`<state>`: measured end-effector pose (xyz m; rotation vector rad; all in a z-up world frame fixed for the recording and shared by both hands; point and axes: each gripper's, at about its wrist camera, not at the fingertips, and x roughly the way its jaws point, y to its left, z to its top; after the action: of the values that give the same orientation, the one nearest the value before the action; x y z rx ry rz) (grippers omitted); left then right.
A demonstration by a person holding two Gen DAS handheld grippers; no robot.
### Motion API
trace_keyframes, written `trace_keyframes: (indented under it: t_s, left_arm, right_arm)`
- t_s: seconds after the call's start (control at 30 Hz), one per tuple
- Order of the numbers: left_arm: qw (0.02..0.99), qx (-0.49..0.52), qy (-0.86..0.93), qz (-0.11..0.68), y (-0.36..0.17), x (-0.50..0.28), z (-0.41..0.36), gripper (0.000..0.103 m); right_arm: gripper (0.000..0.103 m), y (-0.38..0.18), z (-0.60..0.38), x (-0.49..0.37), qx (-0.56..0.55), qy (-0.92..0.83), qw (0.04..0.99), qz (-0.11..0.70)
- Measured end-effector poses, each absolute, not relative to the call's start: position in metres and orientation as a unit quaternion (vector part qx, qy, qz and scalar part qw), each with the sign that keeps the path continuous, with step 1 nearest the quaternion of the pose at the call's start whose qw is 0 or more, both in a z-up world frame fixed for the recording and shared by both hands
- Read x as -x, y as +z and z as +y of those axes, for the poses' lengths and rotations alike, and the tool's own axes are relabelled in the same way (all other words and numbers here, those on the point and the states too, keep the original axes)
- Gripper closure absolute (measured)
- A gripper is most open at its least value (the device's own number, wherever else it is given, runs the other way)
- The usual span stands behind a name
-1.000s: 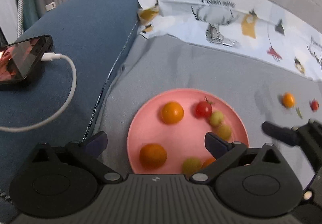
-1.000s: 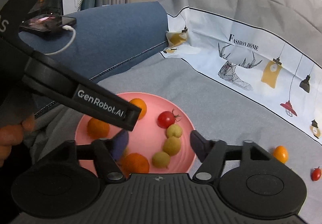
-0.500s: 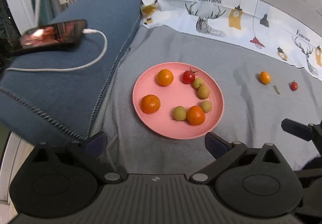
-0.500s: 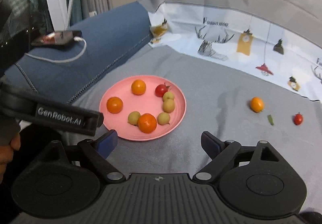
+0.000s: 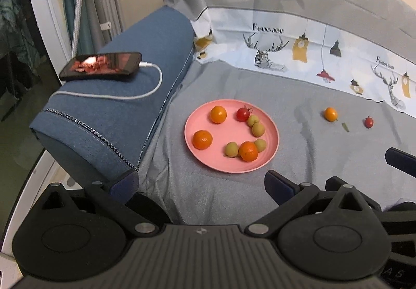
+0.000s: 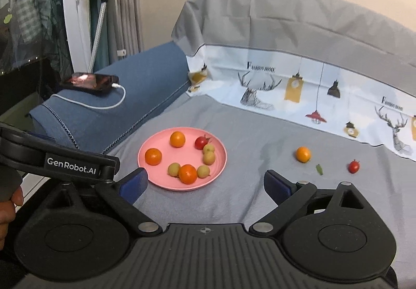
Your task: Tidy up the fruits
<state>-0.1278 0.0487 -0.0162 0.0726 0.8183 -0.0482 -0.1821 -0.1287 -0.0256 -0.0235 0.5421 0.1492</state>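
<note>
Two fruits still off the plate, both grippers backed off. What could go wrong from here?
1. The loose orange fruit and small red tomato are round and lie on soft grey cloth; a nudge could roll them away.
2. The pink plate already holds eight fruits; dropping more in may knock some out.
3. The right gripper, its jaws opening and empty, could squash the tomato if closed hard.

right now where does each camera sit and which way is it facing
Left wrist: on the left gripper, facing down over the pink plate; its own open fingers and the right gripper's fingertip show.
Right wrist: on the right gripper, jaws opening and empty; the left gripper's arm and a hand show.
Both share the plate, the phone and two loose fruits.
</note>
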Motion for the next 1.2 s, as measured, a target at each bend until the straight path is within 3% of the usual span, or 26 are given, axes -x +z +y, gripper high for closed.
trace_keyframes:
  t_s: [1.2]
  left_arm:
    - [0.936, -0.031, -0.020, 0.351, 0.009, 0.168, 0.053, 0.000]
  right_arm:
    - [0.004, -0.009, -0.136, 0.226, 0.001, 0.070, 0.974, 0.217]
